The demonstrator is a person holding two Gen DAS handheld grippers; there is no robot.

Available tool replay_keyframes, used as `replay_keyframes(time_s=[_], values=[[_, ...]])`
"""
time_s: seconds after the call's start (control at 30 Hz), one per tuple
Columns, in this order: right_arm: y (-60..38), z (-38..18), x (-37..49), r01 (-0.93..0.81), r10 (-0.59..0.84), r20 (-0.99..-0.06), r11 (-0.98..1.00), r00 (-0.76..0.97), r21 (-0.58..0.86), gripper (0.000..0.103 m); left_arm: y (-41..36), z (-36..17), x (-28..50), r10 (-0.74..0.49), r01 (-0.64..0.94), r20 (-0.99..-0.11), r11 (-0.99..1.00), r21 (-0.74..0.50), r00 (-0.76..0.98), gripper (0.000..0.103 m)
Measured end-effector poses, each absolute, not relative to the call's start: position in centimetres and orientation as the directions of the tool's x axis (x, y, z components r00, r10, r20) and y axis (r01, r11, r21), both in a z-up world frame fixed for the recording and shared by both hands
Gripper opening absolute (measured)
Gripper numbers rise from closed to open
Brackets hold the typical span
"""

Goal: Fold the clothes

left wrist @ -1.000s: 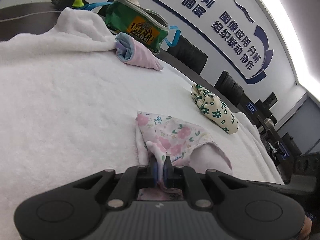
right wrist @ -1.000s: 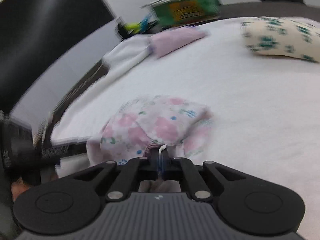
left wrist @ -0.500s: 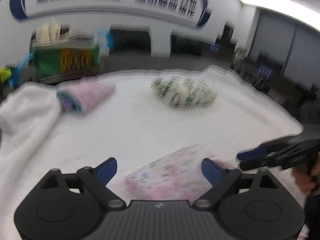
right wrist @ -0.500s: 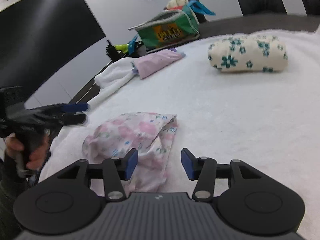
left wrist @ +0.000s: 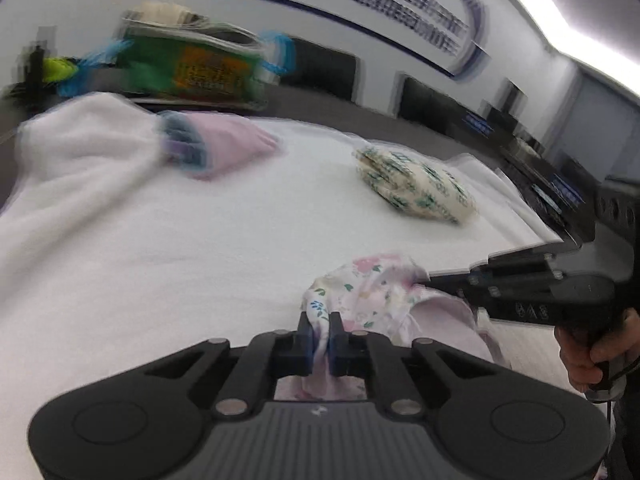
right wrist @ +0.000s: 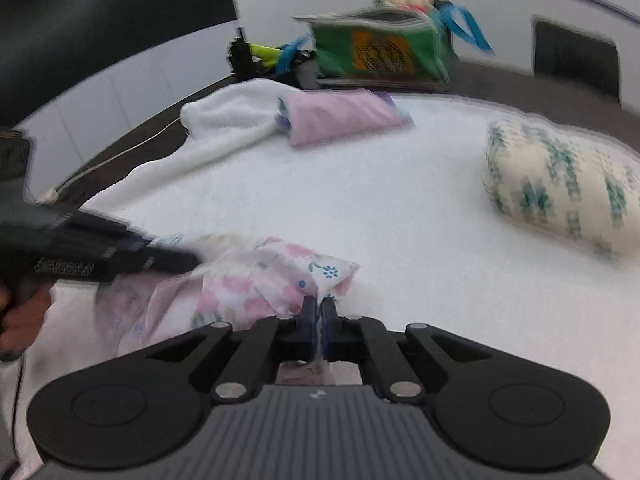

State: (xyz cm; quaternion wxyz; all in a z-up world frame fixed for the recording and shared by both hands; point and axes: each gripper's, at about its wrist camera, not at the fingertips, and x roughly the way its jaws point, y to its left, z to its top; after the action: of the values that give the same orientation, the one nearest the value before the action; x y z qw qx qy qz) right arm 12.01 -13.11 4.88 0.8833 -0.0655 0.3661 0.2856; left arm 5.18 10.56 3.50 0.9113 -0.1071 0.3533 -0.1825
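Left wrist view shows the left gripper [left wrist: 321,336] with its fingers pinched on a corner of the small pink floral cotton garment [left wrist: 372,296], bunched on the white towel-covered surface [left wrist: 200,240]; the right gripper [right wrist: 319,320] clamps another edge. Each thin pinch could slip if the grippers pull apart. Only the right wrist view shows that second pinch close up; both show the cream green-flowered folded bundle [right wrist: 560,192] beyond.

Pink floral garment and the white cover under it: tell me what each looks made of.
Pink floral garment: thin woven or knit fabric, matte, likely cotton; it crumples into soft folds where both grippers pinch it. White cover: thick fleecy or terry cloth, judging by its fuzzy nap and plump rolled edge. Motion blur leaves the weave unclear.
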Motion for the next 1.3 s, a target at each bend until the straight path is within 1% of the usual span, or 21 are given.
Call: replay_keyframes(time_s=[0.13, 0.23, 0.27, 0.3, 0.33, 0.37, 0.43, 0.5, 0.63, 0.73, 0.77, 0.8, 0.83, 0.87, 0.9, 0.97, 1.03, 1.17, 1.23, 1.27, 1.3], values=[[-4.9, 5.8, 13.6, -0.72, 0.486, -0.724, 0.693, 0.489, -0.021, 0.002, 13.1, 3.0, -0.8, -0.24, 0.017, -0.585, 0.933, -0.36, 0.775, 0.005], [0.0, 6.0, 13.4, -0.784, 0.452, -0.763, 0.611, 0.462, -0.113, 0.006, 14.1, 2.3, -2.5, -0.156, -0.055, -0.603, 0.947, -0.317, 0.782, 0.017], [0.4, 6.3, 12.8, -0.784, 0.438, -0.76, 0.603, 0.481, -0.148, 0.01, 14.2, 2.4, -2.9, -0.148, -0.043, -0.594, 0.954, -0.295, 0.791, 0.019], [-0.4, 7.0, 12.0, -0.775, 0.445, -0.742, 0.613, 0.502, -0.157, 0.022, 14.2, 3.1, -3.6, -0.16, -0.004, -0.564, 0.96, -0.279, 0.81, 0.021], [-2.4, 7.7, 10.7, -0.758, 0.458, -0.719, 0.635, 0.523, -0.147, 0.032, 14.1, 3.8, -4.3, -0.174, 0.034, -0.534, 0.965, -0.261, 0.828, 0.028], [-4.6, 8.4, 9.2, -0.74, 0.47, -0.695, 0.659, 0.545, -0.135, 0.049, 14.1, 4.5, -5.0, -0.188, 0.072, -0.503, 0.968, -0.241, 0.844, 0.035], [-9.0, 9.8, 6.3, -0.703, 0.49, -0.645, 0.703, 0.587, -0.106, 0.055, 13.0, 5.7, -6.0, -0.279, 0.211, -0.453, 0.958, -0.196, 0.847, 0.047], [-12.3, 9.3, 2.0, -0.663, 0.47, -0.632, 0.742, 0.616, -0.094, 0.058, 10.8, 6.3, -6.4, -0.39, 0.363, -0.44, 0.92, -0.149, 0.809, 0.051], [-14.4, 6.3, -3.1, -0.657, 0.437, -0.657, 0.744, 0.615, -0.12, 0.058, 5.2, 4.4, -5.6, -0.498, 0.575, -0.521, 0.818, -0.016, 0.693, 0.051], [-15.9, 4.0, -6.8, -0.654, 0.411, -0.675, 0.743, 0.612, -0.141, 0.058, 3.0, 2.4, -4.8, -0.457, 0.601, -0.598, 0.797, 0.054, 0.659, 0.05], [-15.9, 3.3, -7.1, -0.658, 0.402, -0.677, 0.735, 0.617, -0.163, 0.056, 2.6, 1.9, -4.6, -0.442, 0.603, -0.618, 0.795, 0.066, 0.651, 0.045], [-15.6, 2.8, -6.9, -0.652, 0.384, -0.674, 0.733, 0.631, -0.193, 0.045, 2.7, 1.7, -4.3, -0.429, 0.587, -0.628, 0.808, 0.055, 0.649, 0.04], [-15.4, 2.3, -6.6, -0.644, 0.364, -0.67, 0.731, 0.647, -0.224, 0.036, 2.9, 1.6, -3.9, -0.414, 0.564, -0.636, 0.824, 0.04, 0.651, 0.02], [-15.2, 1.7, -6.3, -0.635, 0.344, -0.665, 0.729, 0.662, -0.255, 0.024, 3.1, 1.8, -3.2, -0.405, 0.533, -0.639, 0.846, 0.009, 0.654, 0.009], [-15.2, 1.7, -6.0, -0.636, 0.341, -0.667, 0.726, 0.662, -0.26, 0.009, 3.3, 2.0, -2.8, -0.412, 0.509, -0.642, 0.86, -0.039, 0.647, 0.007], [-15.4, 1.8, -5.4, -0.643, 0.341, -0.674, 0.721, 0.655, -0.26, 0.006, 3.1, 2.4, -2.0, -0.424, 0.462, -0.644, 0.878, -0.122, 0.637, 0.002], [-15.6, 1.7, -4.9, -0.592, 0.25, -0.645, 0.706, 0.722, -0.389, 0.006, 0.7, 2.5, -1.7, -0.423, 0.453, -0.639, 0.882, -0.129, 0.643, 0.001], [-18.6, 2.3, -2.4, -0.475, 0.117, -0.61, 0.746, 0.784, -0.467, 0.006, -5.0, 2.0, -0.3, -0.407, 0.34, -0.641, 0.911, -0.234, 0.651, 0.002], [-19.8, 2.6, -2.0, -0.422, 0.076, -0.603, 0.783, 0.794, -0.457, 0.026, -6.5, 3.0, -0.3, -0.424, 0.351, -0.652, 0.903, -0.248, 0.629, 0.006], [-20.4, 2.8, -1.8, -0.395, 0.055, -0.599, 0.8, 0.799, -0.452, 0.051, -6.0, 4.2, -0.9, -0.468, 0.398, -0.63, 0.879, -0.262, 0.619, 0.009], [-21.4, 3.5, -2.5, -0.365, 0.066, -0.587, 0.837, 0.807, -0.408, 0.064, -5.3, 5.5, -1.5, -0.506, 0.438, -0.605, 0.857, -0.271, 0.615, 0.013]])
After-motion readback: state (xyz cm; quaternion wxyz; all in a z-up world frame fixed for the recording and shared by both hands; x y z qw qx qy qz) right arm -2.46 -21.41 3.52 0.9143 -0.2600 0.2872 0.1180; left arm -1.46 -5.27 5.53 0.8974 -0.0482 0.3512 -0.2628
